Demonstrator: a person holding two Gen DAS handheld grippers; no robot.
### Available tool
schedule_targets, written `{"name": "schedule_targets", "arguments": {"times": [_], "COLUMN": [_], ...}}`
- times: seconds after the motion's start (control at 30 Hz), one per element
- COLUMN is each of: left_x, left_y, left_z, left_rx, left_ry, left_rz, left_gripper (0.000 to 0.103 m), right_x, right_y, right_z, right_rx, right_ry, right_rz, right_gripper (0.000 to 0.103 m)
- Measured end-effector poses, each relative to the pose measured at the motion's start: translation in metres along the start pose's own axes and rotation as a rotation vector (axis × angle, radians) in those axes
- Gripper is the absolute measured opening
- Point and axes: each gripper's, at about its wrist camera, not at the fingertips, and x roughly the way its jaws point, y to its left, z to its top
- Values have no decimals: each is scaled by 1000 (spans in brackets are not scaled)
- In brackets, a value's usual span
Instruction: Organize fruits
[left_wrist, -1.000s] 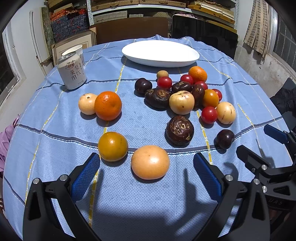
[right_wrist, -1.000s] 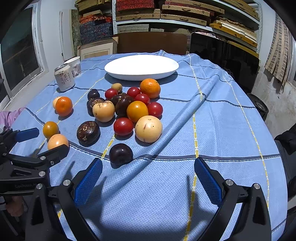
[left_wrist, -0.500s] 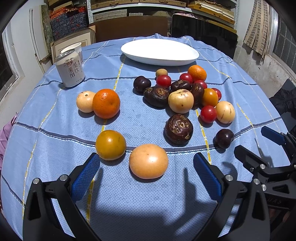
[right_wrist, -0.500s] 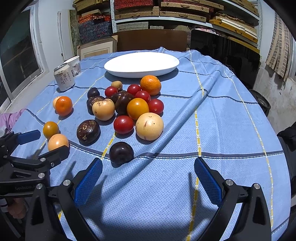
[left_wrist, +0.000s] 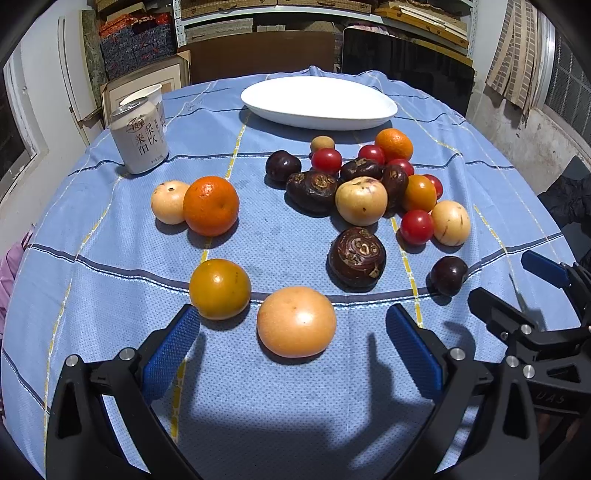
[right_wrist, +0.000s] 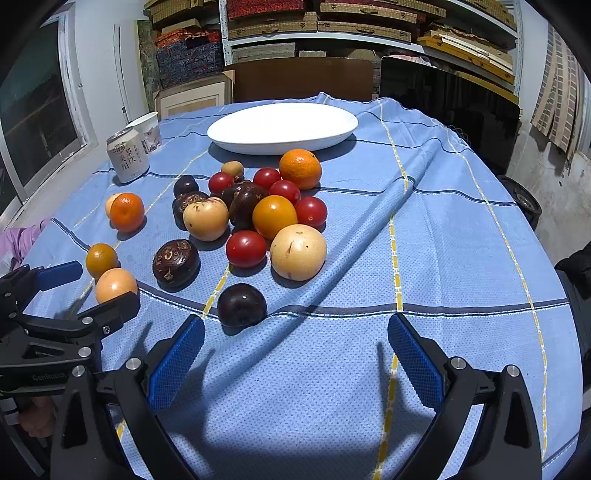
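Left gripper, right gripper: jaws spread, empty; pale orange fruit between left jaws.

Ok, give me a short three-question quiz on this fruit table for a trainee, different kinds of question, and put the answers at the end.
1. True or false: the white plate already holds fruit.
2. Multiple choice: which fruit lies nearest in front of the left gripper? A) a red tomato B) the pale orange fruit C) the dark plum
3. Short answer: what two things stand at the table's left edge, beside the fruit?

Key
1. False: the plate is empty.
2. B: it sits between the open blue pads.
3. A drink can and a paper cup behind it. The right gripper is open too, with the plum just ahead of its left pad.
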Motion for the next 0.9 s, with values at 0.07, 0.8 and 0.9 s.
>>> {"name": "schedule_targets", "arguments": {"times": [0.07, 0.8, 0.9], "left_x": [0, 4, 5], "left_y": [0, -1, -1], "left_z": [0, 0, 0], "left_rx": [1, 8, 7], "left_ry": [1, 16, 19], "left_rz": [-2, -11, -14], "left_gripper": [99, 99, 99], "right_x": [0, -1, -1], "right_y": [0, -1, 0], "right_z": [0, 1, 1], "right_rx": [-1, 6, 8], "right_ry": [-2, -8, -6], "right_rz": [-2, 38, 39], "right_gripper": [100, 100, 100]}}
